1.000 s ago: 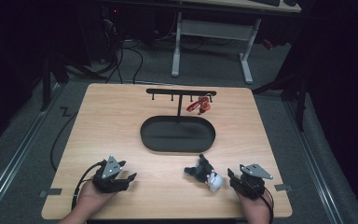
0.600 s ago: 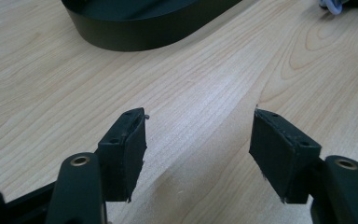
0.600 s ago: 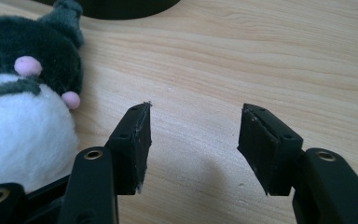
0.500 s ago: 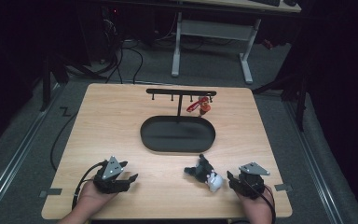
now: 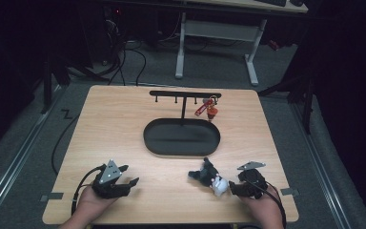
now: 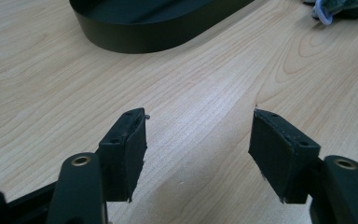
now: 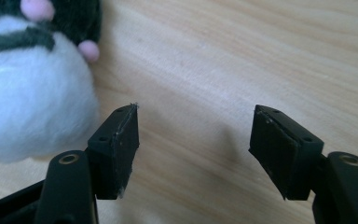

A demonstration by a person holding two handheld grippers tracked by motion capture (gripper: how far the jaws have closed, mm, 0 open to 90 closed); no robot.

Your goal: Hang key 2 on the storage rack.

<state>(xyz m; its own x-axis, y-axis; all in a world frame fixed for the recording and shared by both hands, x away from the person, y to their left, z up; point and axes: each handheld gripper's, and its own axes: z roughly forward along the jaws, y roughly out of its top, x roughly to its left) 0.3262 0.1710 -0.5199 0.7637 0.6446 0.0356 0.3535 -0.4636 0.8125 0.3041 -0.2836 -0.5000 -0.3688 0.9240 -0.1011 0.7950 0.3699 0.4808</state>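
Observation:
A small black-and-white plush toy (image 5: 209, 177) lies on the wooden table (image 5: 171, 205), in front of the black oval tray (image 5: 181, 138). Its white fur with pink bits (image 7: 28, 88) is at the upper left in the right gripper view. My right gripper (image 5: 233, 189) sits just right of the toy; its jaws have just been opening and stand apart over bare wood (image 7: 193, 154), nothing between them. My left gripper (image 5: 129, 186) rests at the table's front left, open and empty (image 6: 198, 154). A black rack (image 5: 185, 95) behind the tray carries a red keychain (image 5: 206, 108).
The tray's near wall (image 6: 144, 39) lies ahead of the left gripper, and the toy (image 6: 340, 7) peeks in at the top right of that view. Beyond the table stand a white desk frame (image 5: 217, 36) and cables on a grey floor.
The right gripper's jaws have spread wider beside the toy and the hand has shifted slightly. The toy and the left gripper stay where they were.

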